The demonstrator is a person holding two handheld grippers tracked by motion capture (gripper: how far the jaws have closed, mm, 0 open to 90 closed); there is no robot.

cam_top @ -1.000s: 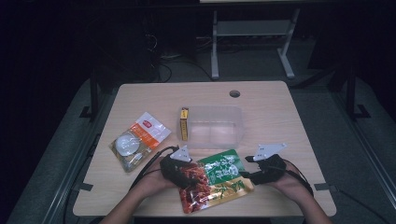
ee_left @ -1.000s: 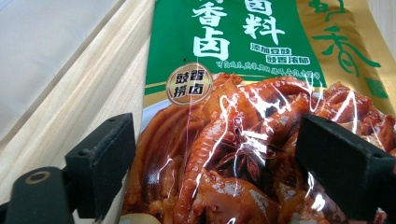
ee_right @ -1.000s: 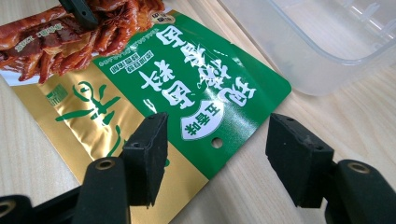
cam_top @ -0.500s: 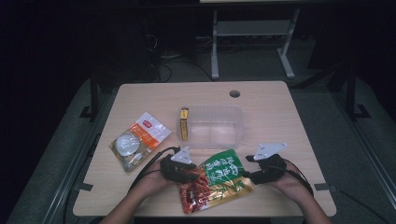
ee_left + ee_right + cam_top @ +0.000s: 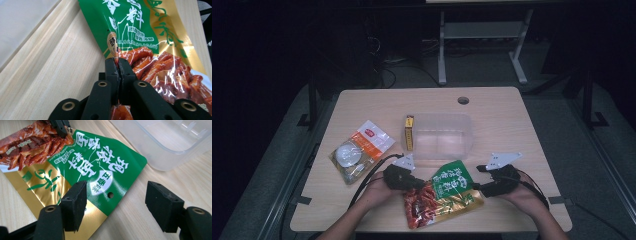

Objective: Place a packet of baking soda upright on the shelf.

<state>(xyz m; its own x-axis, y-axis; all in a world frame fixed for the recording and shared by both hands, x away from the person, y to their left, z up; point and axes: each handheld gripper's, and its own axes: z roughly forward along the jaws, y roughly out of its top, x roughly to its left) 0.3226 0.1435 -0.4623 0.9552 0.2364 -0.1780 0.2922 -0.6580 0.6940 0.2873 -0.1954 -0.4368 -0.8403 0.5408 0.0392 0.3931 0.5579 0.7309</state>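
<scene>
One glossy green, gold and red snack pouch [image 5: 444,193] lies flat, left claw [image 5: 117,65] clamped on its edge, right claw [image 5: 116,203] apart.

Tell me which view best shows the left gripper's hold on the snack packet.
The left gripper view: its jaws have just closed and pinch the snack packet at its edge. The high view shows the left gripper at the packet's left side, too small to judge. The right gripper view shows a black jaw tip at the packet's far corner.

Left hand-held gripper [image 5: 117,65] just clamped shut — right hand-held gripper [image 5: 116,202] gaping, just opening wider.
</scene>
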